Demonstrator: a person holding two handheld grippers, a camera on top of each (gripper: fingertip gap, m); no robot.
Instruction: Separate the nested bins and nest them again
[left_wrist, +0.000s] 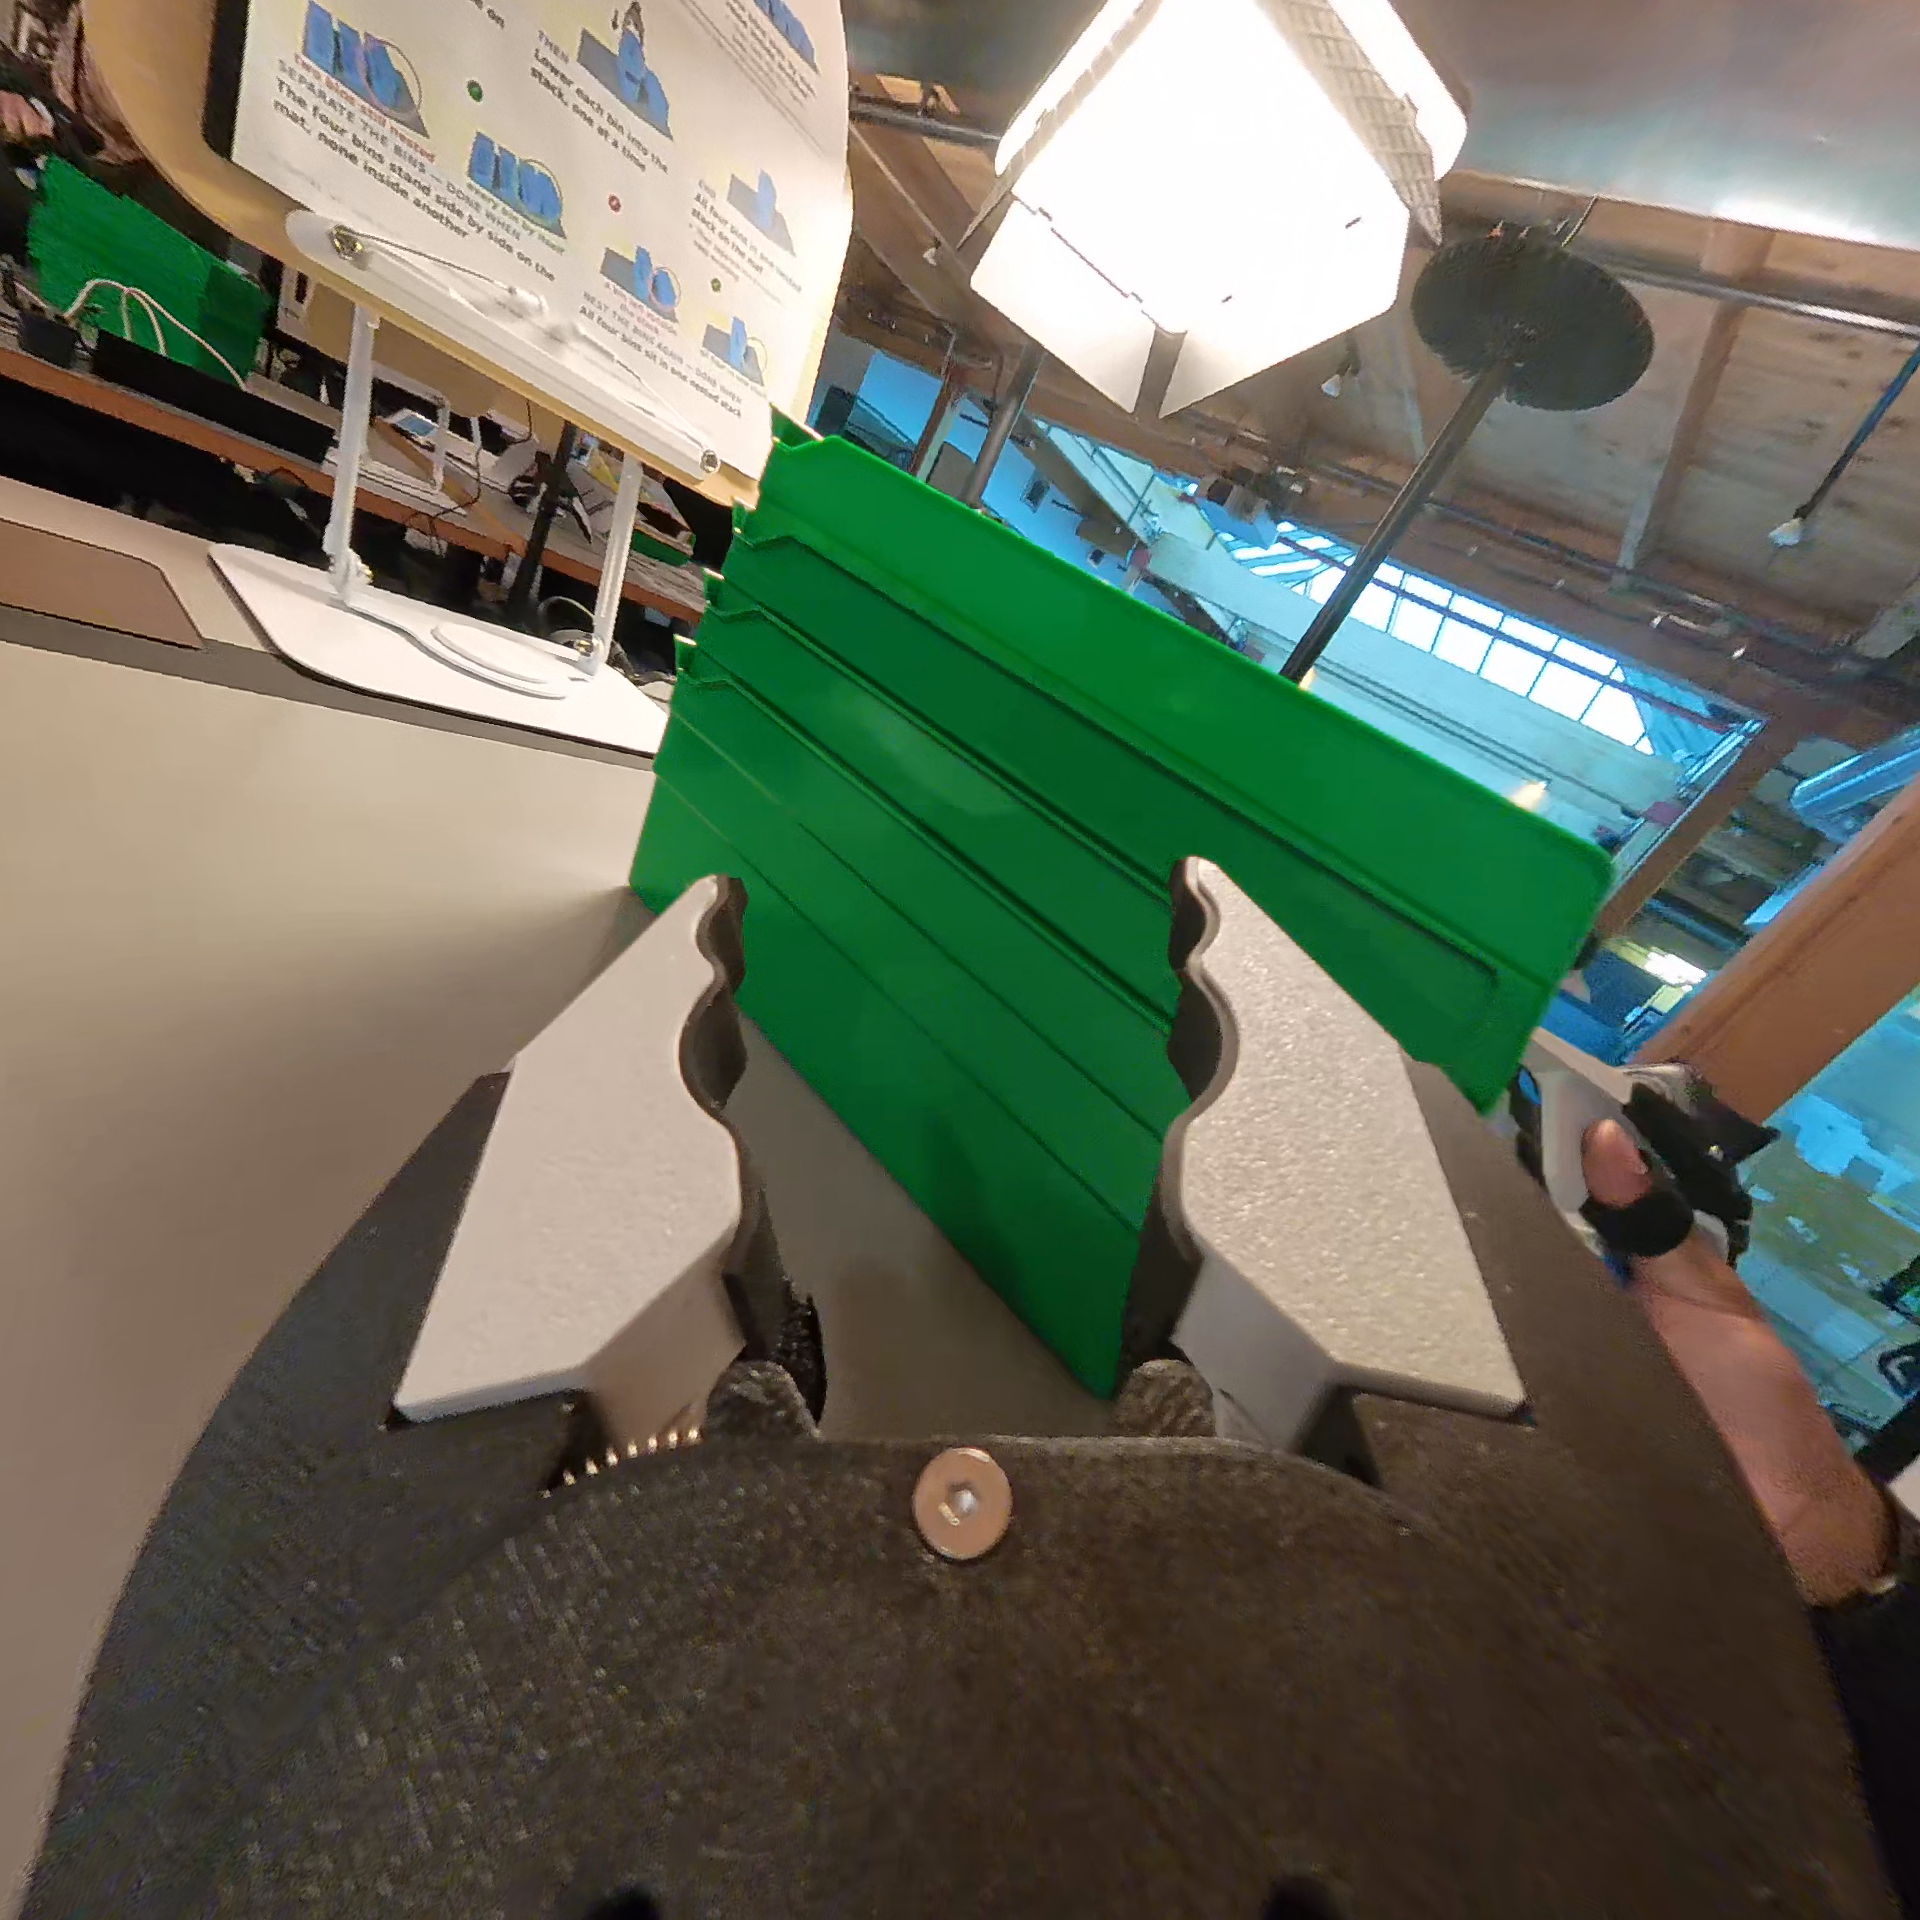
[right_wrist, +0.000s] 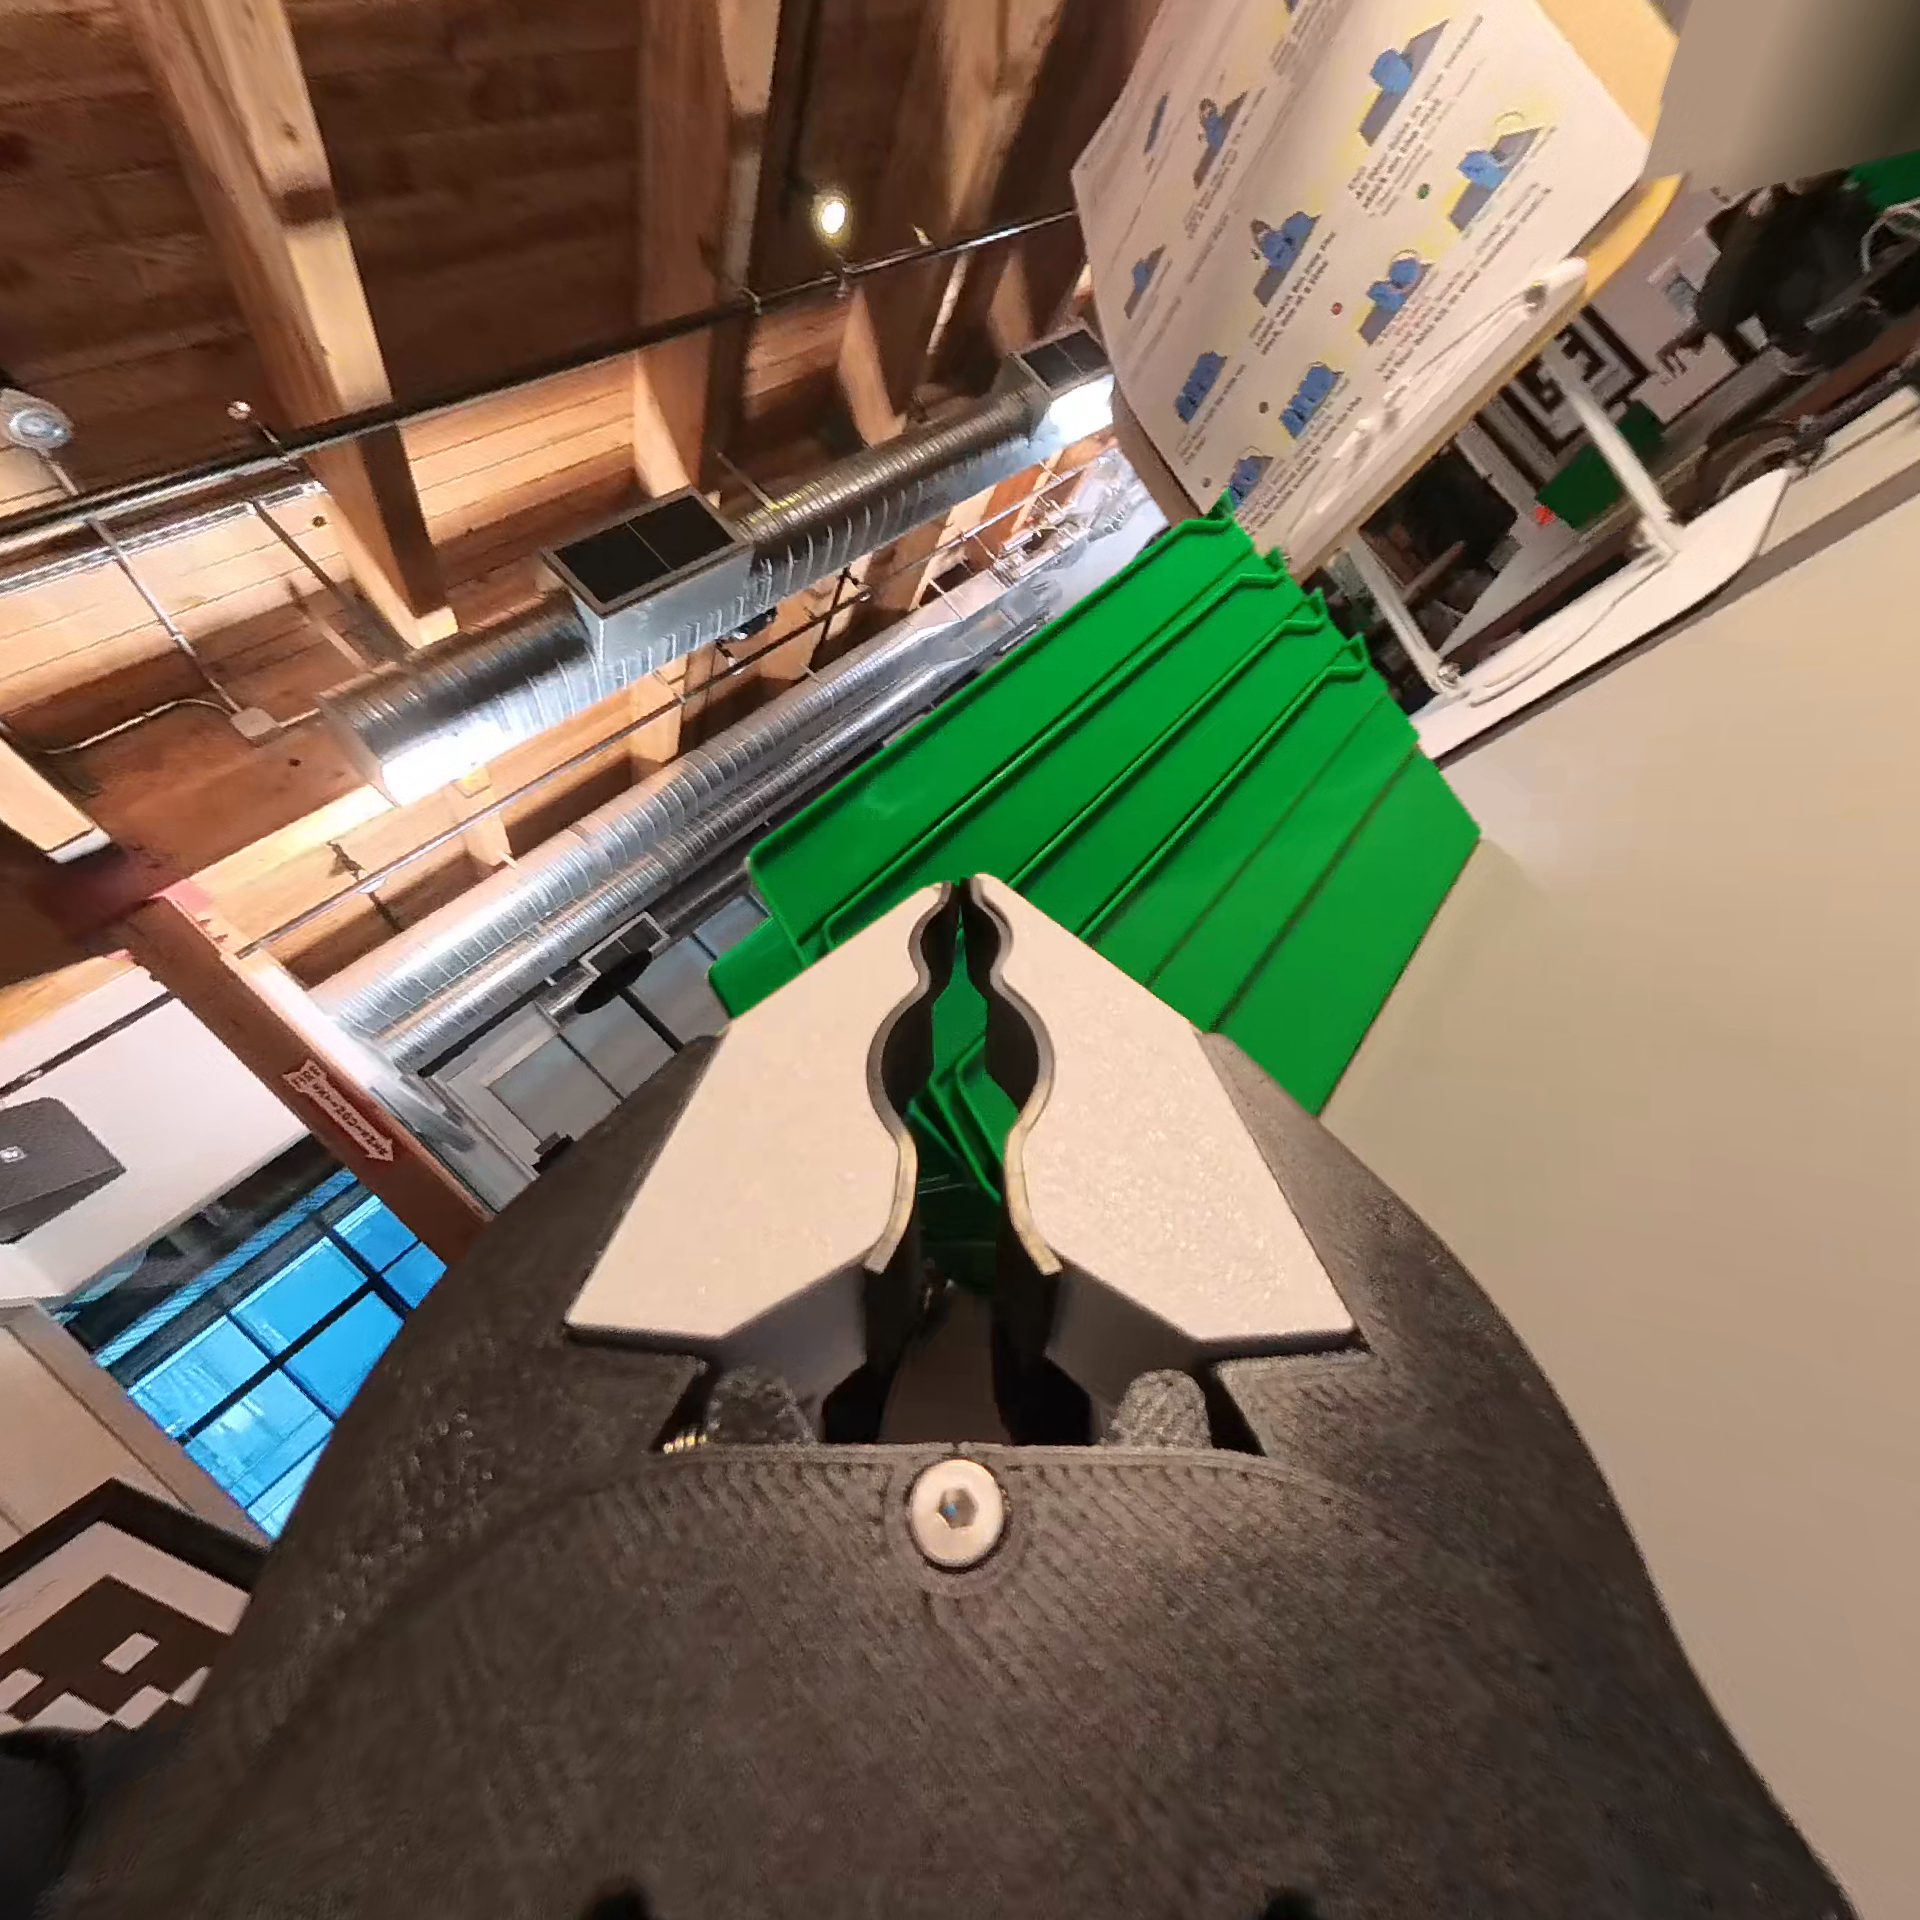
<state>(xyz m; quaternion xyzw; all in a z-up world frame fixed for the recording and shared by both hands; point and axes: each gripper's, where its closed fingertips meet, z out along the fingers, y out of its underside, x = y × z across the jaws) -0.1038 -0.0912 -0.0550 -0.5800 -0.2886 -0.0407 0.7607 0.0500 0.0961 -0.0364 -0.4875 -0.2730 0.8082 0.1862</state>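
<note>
A stack of nested green bins (left_wrist: 987, 779) stands on the grey table (left_wrist: 260, 935) and also shows in the right wrist view (right_wrist: 1195, 831). My left gripper (left_wrist: 956, 883) is open; the lower part of the stack sits between its fingers, with bare table showing beside the left pad. My right gripper (right_wrist: 961, 894) is shut at the end of the top bin's rim, and green plastic runs between its pads. In the left wrist view the right gripper (left_wrist: 1579, 1101) shows at the far end of the top bin, its fingers hidden behind the rim.
A white stand with an instruction sheet (left_wrist: 540, 156) stands on the table behind the stack, its base (left_wrist: 416, 634) to the left. A brown mat (left_wrist: 83, 592) lies at far left. A lamp (left_wrist: 1195, 187) hangs overhead. A gloved hand (left_wrist: 1621, 1164) holds the right gripper.
</note>
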